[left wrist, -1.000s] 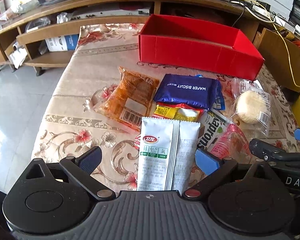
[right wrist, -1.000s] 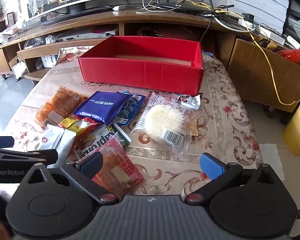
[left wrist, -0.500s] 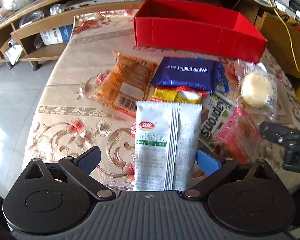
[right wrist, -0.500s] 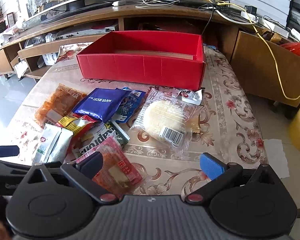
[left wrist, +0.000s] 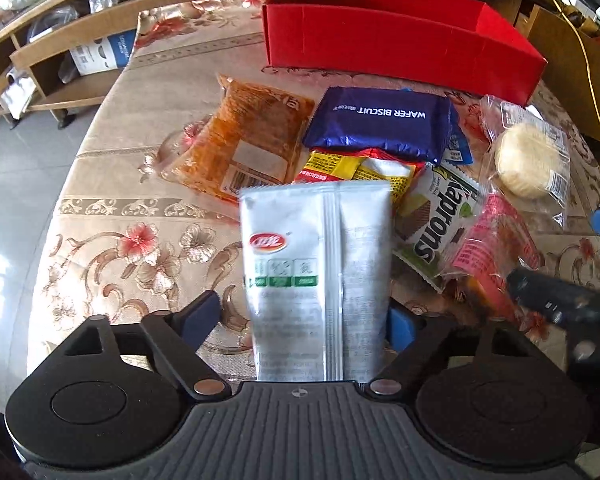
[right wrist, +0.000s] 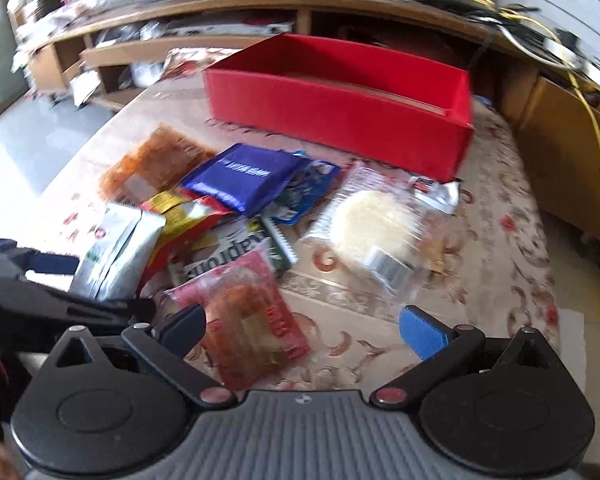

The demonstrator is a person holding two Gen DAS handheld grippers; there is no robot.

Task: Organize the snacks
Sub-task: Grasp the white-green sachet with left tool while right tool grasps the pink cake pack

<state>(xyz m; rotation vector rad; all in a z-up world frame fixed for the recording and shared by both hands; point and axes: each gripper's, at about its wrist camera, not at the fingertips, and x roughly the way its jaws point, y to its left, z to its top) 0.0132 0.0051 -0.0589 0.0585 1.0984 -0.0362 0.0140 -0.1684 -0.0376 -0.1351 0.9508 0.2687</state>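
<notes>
A white snack packet lies lengthwise between the jaws of my left gripper, which are closing. The right pad is at its edge and the left pad stands clear of it. Behind it lie an orange packet, a blue wafer biscuit pack, a yellow-red packet and a green-white wafer pack. A pink packet lies just ahead of my right gripper, by its left finger; that gripper is open and holds nothing. The red box stands open at the back of the table.
A round pale cake in clear wrap lies right of the pile. The flowered tablecloth drops off to the floor at the left. Wooden shelves with clutter stand behind, a brown cabinet with a yellow cable at the right.
My left gripper has sunk closer over the white packet and its jaws have narrowed around it. The right wrist view has rolled and gone blurry, with the pink packet now nearer its left finger.
</notes>
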